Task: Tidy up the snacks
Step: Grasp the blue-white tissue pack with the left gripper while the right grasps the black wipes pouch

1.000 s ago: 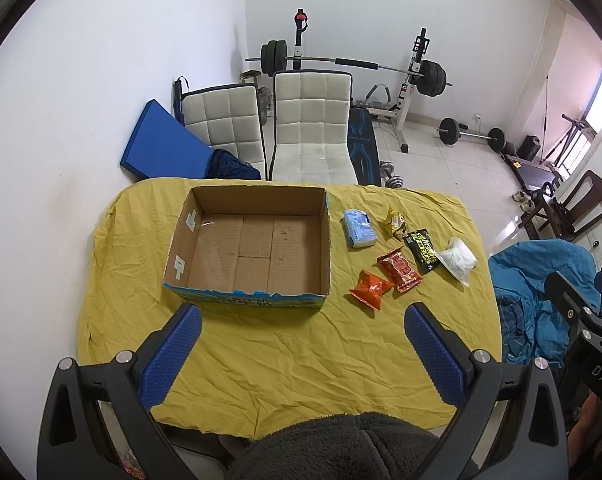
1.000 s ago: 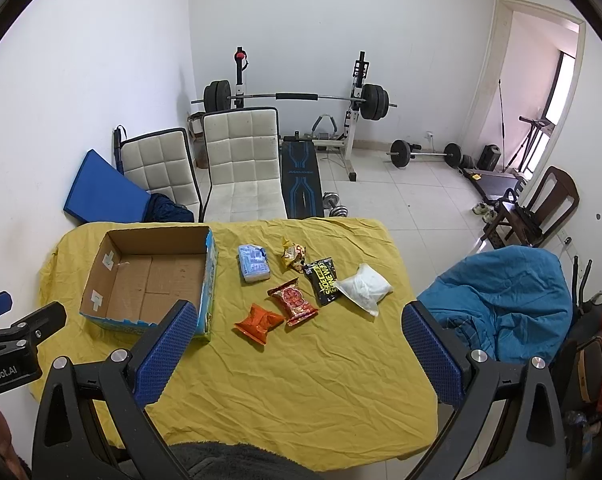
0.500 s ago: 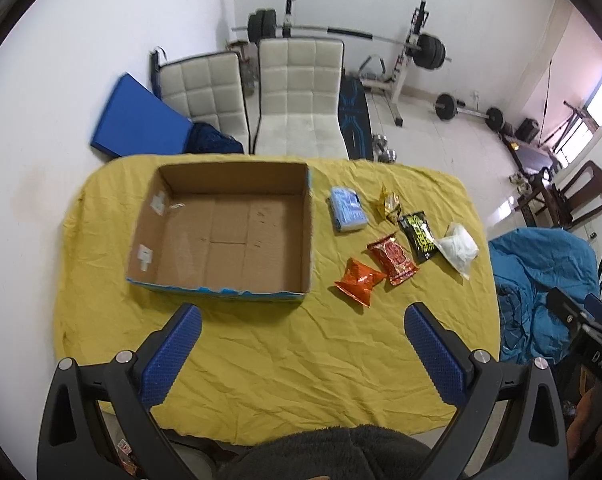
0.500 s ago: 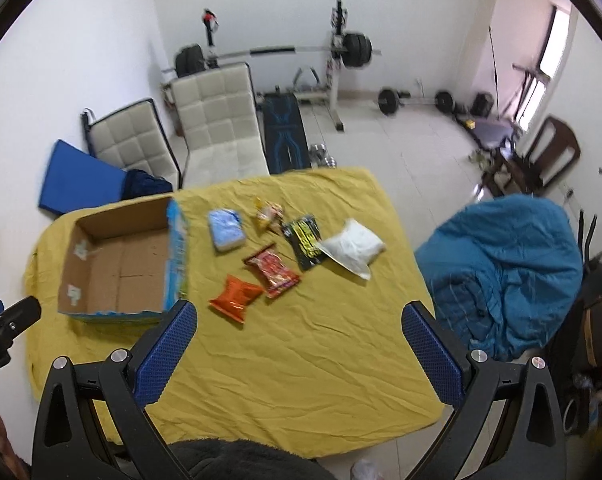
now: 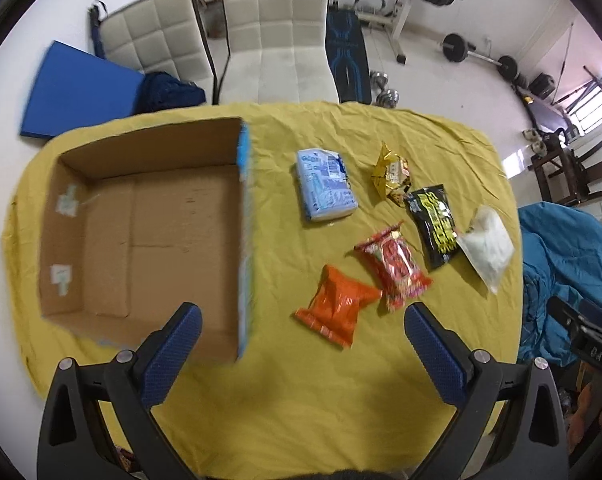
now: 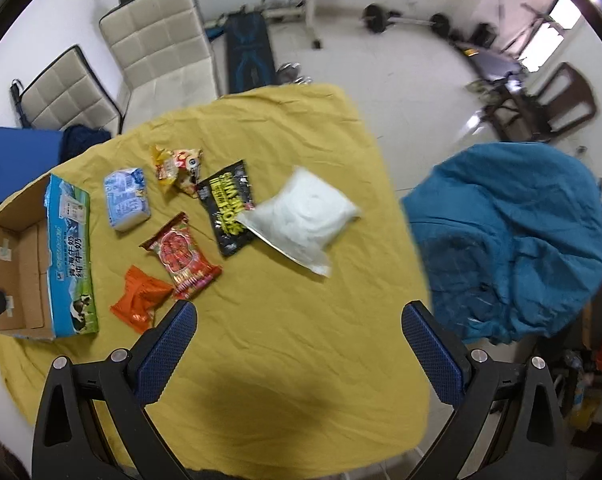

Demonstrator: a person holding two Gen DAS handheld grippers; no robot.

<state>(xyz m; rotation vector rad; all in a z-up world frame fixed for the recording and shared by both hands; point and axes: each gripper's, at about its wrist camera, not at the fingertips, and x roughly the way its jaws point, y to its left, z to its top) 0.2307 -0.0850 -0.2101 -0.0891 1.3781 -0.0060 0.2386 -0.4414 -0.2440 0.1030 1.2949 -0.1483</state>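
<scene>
Both tools lower; box [image 6: 69,256] print right-view only.

walls white | floor pale tile [image 6: 401,92] | 2 cream chairs [image 5: 275,28] | weight bench [image 5: 347,60]

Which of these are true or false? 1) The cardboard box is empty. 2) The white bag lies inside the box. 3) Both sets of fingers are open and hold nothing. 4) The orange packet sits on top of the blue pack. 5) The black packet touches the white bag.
1) The cardboard box is empty: true.
2) False: the white bag lies on the yellow cloth, far from the box.
3) The left gripper and the right gripper are open, holding nothing: true.
4) False: the orange packet lies apart from the blue pack.
5) The black packet touches the white bag, which overlaps its edge: true.
</scene>
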